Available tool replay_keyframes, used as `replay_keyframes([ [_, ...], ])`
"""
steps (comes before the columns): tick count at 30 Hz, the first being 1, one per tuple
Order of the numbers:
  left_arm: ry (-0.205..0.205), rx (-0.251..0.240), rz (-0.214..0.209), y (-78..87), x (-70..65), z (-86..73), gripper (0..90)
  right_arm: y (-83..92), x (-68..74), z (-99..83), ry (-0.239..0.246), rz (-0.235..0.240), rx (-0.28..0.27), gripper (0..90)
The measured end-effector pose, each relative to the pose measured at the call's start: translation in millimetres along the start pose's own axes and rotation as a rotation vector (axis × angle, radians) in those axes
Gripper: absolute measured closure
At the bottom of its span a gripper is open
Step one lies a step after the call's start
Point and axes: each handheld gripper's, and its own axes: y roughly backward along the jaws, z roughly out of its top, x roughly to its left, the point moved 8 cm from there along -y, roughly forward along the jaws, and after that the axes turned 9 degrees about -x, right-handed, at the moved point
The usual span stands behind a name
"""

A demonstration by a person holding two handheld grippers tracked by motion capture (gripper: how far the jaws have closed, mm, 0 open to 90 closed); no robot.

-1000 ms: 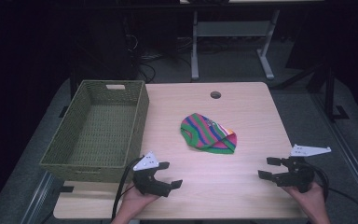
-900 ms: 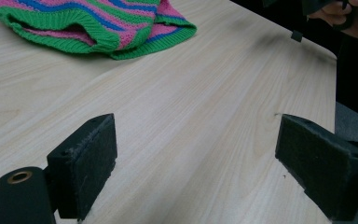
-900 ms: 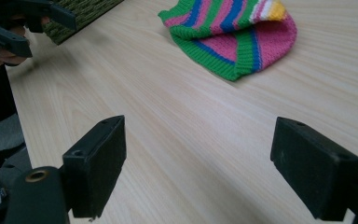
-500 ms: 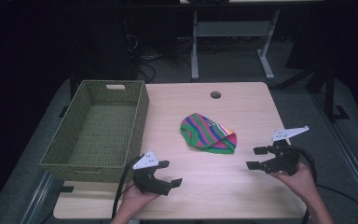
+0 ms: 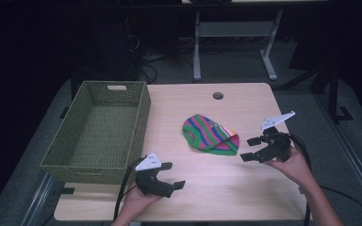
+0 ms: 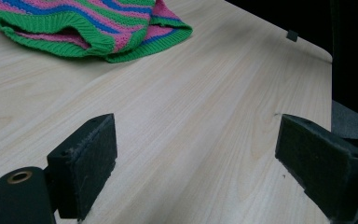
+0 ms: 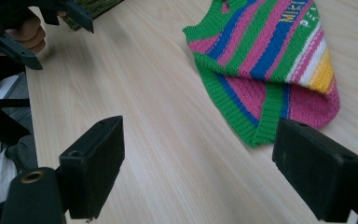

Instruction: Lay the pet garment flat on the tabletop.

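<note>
Striped knit garment (image 5: 211, 134) lies crumpled flat on the light wood table (image 5: 217, 188), right of centre, well apart from the green woven basket (image 5: 99, 132) at the table's left side. Bands of green, pink and blue run across it, with white and yellow stripes and some yellow lettering near one end, seen in the right gripper view (image 7: 270, 60); ribbed green hem is folded over along the near edge. In the left gripper view (image 6: 88, 28) the hem gapes slightly, showing pink inside.
</note>
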Motion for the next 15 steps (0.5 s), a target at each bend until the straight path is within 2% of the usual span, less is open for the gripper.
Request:
replay_keyframes([
  [3,0.003,-0.008,0.002,2.3,0.6,1.6,12.2,-1.8,-1.4,12.4,0.012,0.004,0.004,16.7],
  [9,0.006,-0.012,0.000,2.4,1.2,2.7,12.2,-8.7,-1.1,25.6,0.035,0.018,0.014,18.8],
  [15,0.007,-0.012,0.000,2.8,1.1,2.6,12.2,-15.7,-4.5,30.6,0.035,0.026,0.035,19.9],
])
